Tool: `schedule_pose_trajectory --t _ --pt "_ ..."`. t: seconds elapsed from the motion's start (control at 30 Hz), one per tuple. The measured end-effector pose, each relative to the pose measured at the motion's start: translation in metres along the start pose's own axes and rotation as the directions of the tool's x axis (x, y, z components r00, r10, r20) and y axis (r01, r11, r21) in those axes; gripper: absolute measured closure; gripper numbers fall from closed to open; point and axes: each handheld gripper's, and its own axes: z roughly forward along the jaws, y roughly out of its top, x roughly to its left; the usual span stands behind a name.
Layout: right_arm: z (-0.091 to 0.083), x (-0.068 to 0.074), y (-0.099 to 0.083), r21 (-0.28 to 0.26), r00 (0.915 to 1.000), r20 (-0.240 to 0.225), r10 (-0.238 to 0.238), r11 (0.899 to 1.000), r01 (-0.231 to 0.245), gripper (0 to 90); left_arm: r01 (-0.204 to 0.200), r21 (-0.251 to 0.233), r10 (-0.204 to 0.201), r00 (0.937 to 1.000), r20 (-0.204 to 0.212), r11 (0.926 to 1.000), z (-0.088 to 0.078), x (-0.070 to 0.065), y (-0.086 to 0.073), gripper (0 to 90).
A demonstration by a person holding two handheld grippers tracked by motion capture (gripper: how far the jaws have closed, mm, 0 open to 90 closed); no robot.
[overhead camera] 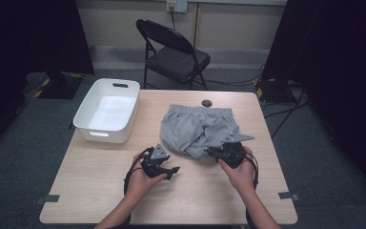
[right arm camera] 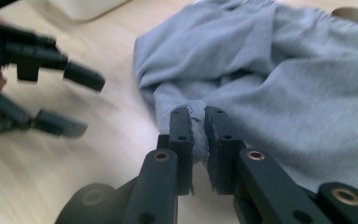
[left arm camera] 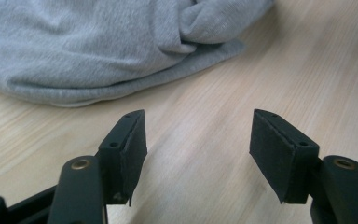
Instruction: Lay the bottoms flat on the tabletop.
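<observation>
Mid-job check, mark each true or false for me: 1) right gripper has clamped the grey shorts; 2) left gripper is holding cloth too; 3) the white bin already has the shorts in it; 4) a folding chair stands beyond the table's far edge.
1) True: the right gripper is shut on a hem of the grey shorts, cloth pinched between its pads.
2) False: the left gripper is open over the bare table, the shorts lying apart beyond its tips.
3) False: the white bin is empty; the shorts lie on the table beside it.
4) True: a black folding chair stands there.
</observation>
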Motion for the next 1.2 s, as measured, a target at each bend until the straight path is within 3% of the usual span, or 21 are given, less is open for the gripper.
schedule_pose_trajectory --t 0.17,0.57,0.7,0.8,1.0,1.2 --pt "0.005 -0.006 0.010 -0.008 0.9995 0.000 0.032 0.999 -0.032 82.1 -0.012 -0.007 0.012 0.9998 0.014 0.9999 0.006 -0.002 0.006 37.4" --pt "0.023 -0.014 0.001 0.001 0.9965 0.014 0.082 0.997 -0.082 82.2 -0.032 -0.025 0.034 0.9973 0.065 0.9992 0.033 -0.020 0.027 42.4" --pt "0.027 -0.016 0.001 -0.005 0.9951 0.020 0.097 0.995 -0.097 82.2 -0.052 -0.007 0.052 0.9962 0.070 0.9986 0.043 -0.024 0.031 48.5" --pt "0.028 -0.016 0.002 -0.007 0.9945 0.026 0.101 0.995 -0.101 82.2 -0.064 -0.010 0.065 0.9957 0.067 0.9979 0.048 -0.026 0.036 48.3" --pt "0.033 -0.016 0.000 -0.001 0.9941 0.024 0.106 0.994 -0.106 82.2 -0.044 -0.008 0.044 0.9973 0.059 0.9990 0.057 -0.028 0.041 52.4" --pt "0.034 -0.018 -0.001 0.001 0.9939 0.018 0.109 0.994 -0.109 82.2 -0.016 0.035 0.015 0.9989 0.045 0.9992 0.068 -0.030 0.045 59.9"
